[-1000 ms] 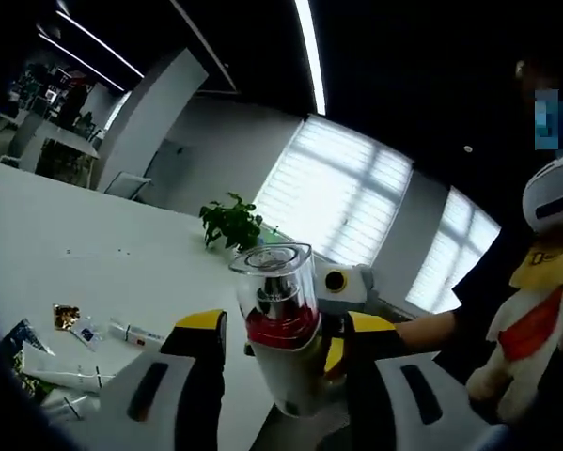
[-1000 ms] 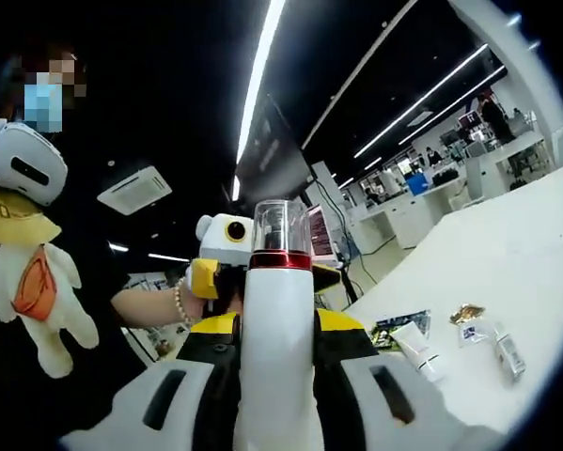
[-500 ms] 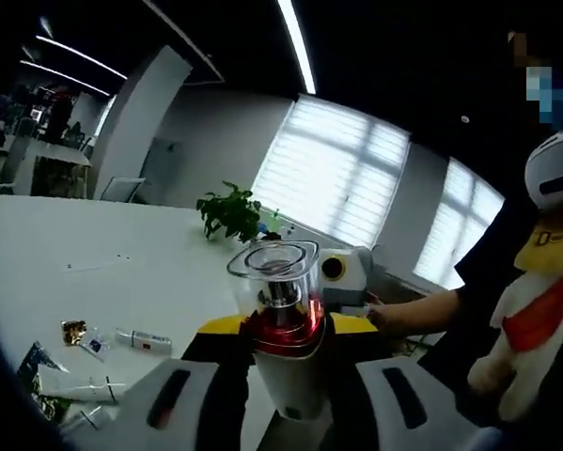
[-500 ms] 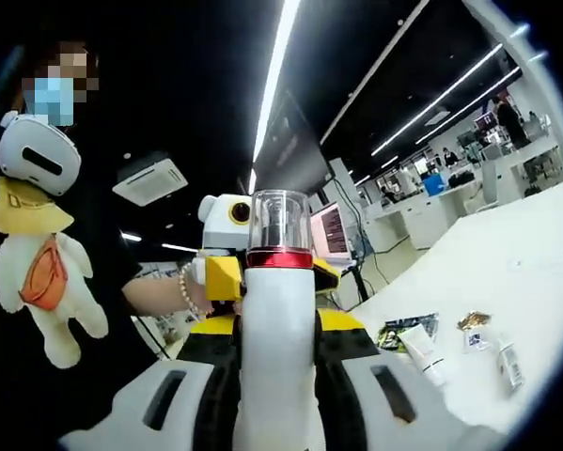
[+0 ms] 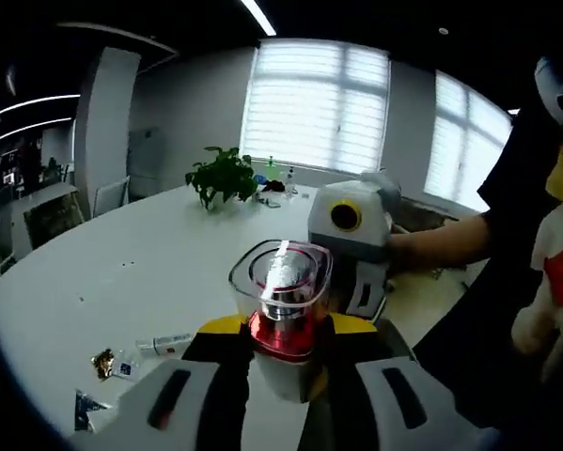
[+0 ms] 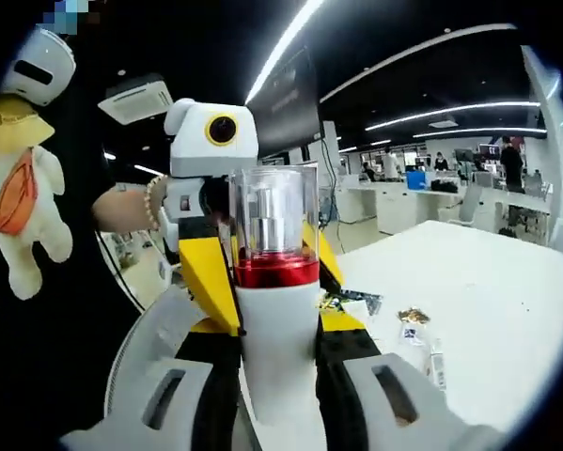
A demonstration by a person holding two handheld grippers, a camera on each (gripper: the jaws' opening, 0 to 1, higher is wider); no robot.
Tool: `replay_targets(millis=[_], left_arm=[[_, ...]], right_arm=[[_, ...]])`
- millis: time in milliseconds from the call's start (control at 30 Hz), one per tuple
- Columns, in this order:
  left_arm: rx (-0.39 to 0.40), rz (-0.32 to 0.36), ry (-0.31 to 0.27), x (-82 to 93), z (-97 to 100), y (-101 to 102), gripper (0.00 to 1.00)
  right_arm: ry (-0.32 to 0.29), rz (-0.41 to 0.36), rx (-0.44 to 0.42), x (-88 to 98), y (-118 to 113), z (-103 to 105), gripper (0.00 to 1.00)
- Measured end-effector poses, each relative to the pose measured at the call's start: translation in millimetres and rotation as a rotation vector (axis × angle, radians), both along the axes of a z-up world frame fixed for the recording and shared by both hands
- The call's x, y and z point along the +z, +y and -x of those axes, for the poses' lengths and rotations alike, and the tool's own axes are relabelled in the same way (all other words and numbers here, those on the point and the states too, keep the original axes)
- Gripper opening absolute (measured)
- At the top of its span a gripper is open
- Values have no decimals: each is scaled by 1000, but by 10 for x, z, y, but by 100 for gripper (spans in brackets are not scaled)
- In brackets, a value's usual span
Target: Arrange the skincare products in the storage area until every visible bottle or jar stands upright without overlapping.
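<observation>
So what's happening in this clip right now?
A person holds one white pump bottle with a red band and clear cap between both handheld grippers, above a white table. The right gripper clamps its body, and the left gripper grips it just under the red band. Small sachets and a small tube lie flat on the table, not yet stood up.

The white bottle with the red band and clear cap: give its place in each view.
Left gripper view: white bottle bottom centre, between that gripper's jaws, cap toward the camera.
Right gripper view: bottle centre, upright between that gripper's jaws.
Shared landmark: small sachets on the white table.
</observation>
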State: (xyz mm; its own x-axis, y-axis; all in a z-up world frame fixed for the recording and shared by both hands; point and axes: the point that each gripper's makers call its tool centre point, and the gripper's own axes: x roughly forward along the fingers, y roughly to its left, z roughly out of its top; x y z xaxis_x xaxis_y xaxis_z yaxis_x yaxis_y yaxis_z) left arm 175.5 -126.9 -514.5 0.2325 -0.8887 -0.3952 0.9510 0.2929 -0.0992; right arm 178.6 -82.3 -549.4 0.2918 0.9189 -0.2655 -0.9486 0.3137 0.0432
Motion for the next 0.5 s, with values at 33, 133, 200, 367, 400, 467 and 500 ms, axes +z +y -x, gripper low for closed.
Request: replay_targets(millis=[33,133,200,367,400,467,500], left_arm=[[-2,-15,-3,-38,-3,-15,27],[-3,-78,-31,-241,-59,-55,27],[2,-90,-16,-332,-77,-75,27],[2,-120,-11,-553,-120,-122,27],[3,-121,-6,-591,-127,-134,26],[4,-123,10,-684,-145,-157,27],[1,-126,12,-715,-148,-168,27]], right_arm=[[-13,35,-3,-76,-30,-17,30],[-34,98,-36,-260,-85,-74,29],[-40,102,-60,-352,-110,-101,29],[-15,132,-92,-587,-179,-141,29],[-12,138,-96,-626,-197,-146,29],[-6,151,-104,-699,-222,-146,29],[-9,157,-107,-727,-231,-146,29]])
